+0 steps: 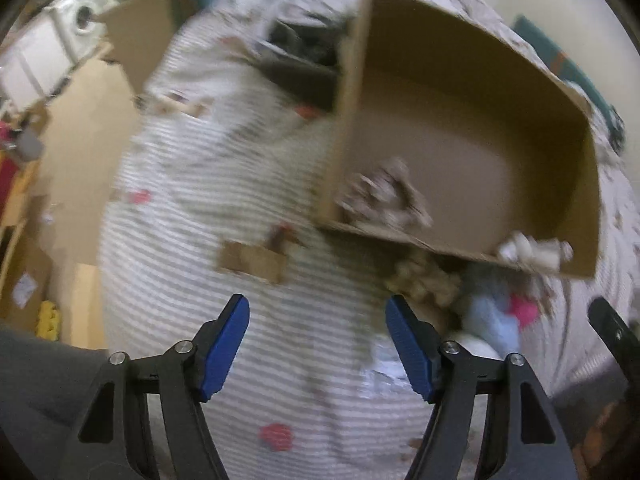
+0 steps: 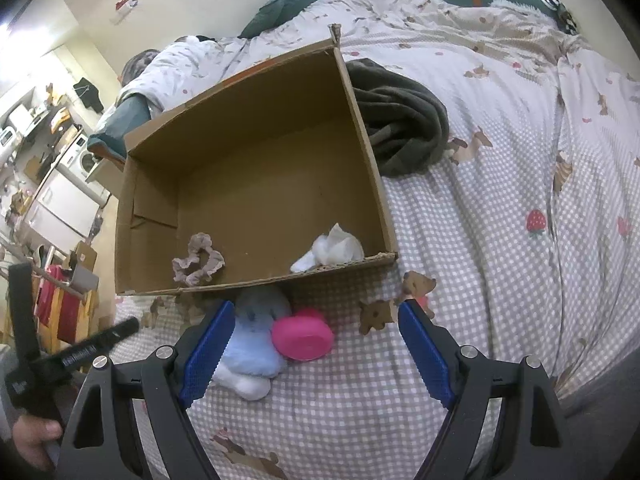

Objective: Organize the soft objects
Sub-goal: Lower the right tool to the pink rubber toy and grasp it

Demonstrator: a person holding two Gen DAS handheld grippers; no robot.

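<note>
An open cardboard box [image 2: 256, 120] lies on the checked bedding. Inside it, near the front wall, rest a mauve scrunchie [image 2: 198, 265] and a crumpled white cloth [image 2: 334, 249]. Just outside the box's front lie a light blue plush [image 2: 250, 346] and a pink round soft thing [image 2: 303, 339]. My right gripper [image 2: 316, 312] hangs open over these two, its pads clear of them. The left wrist view is blurred. It shows the box [image 1: 460, 80], the scrunchie [image 1: 384, 196], the white cloth [image 1: 534, 252] and the blue plush [image 1: 492, 314]. My left gripper [image 1: 318, 306] is open over bare bedding, left of the plush.
A dark grey garment [image 2: 400, 116] is bunched against the box's right wall. The bed's left edge drops to a floor with cardboard boxes [image 1: 132, 36] and a washing machine [image 2: 86, 158]. A hand [image 2: 32, 438] holds the left gripper's handle at lower left.
</note>
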